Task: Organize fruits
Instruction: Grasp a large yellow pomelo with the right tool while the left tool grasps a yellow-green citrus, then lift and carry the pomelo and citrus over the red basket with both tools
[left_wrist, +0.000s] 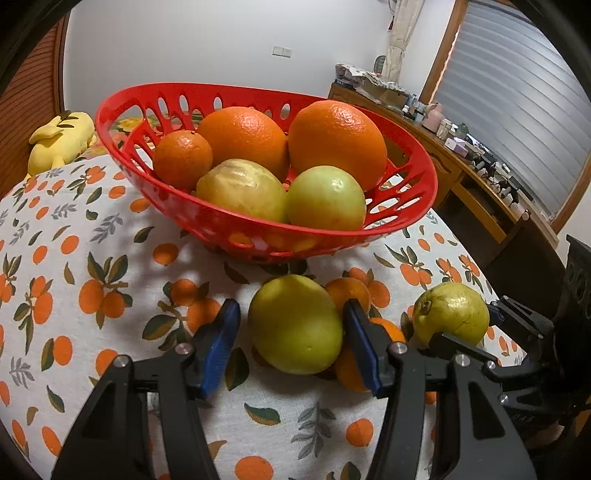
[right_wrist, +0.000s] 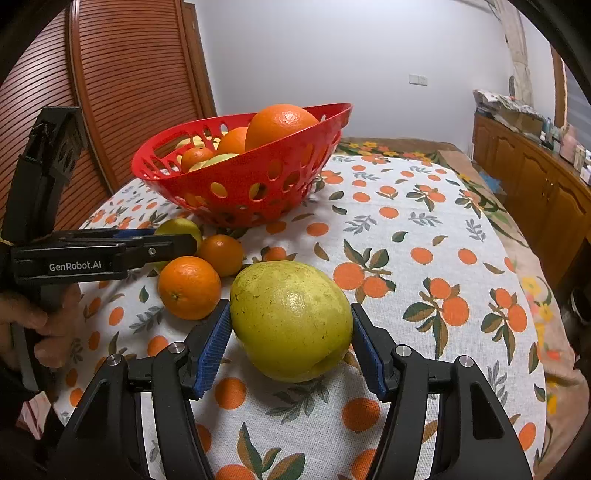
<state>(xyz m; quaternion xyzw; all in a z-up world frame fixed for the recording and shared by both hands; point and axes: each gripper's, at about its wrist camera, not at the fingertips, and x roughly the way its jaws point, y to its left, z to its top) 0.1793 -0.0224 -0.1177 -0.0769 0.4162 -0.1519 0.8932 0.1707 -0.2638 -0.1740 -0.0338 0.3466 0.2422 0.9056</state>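
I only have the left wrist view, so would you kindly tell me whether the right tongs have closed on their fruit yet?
Observer: Not by the look of it. The right tongs flank the large yellow-green fruit with the jaws looking open, and it rests on the tablecloth.
Operator: Thank you. How many small oranges lie loose on the cloth?
Observer: Two: the nearer orange just left of that fruit, and the farther orange behind it, toward the red basket.

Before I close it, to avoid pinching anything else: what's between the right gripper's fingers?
Only the large yellow-green fruit, seen from the right wrist, inside the right gripper.
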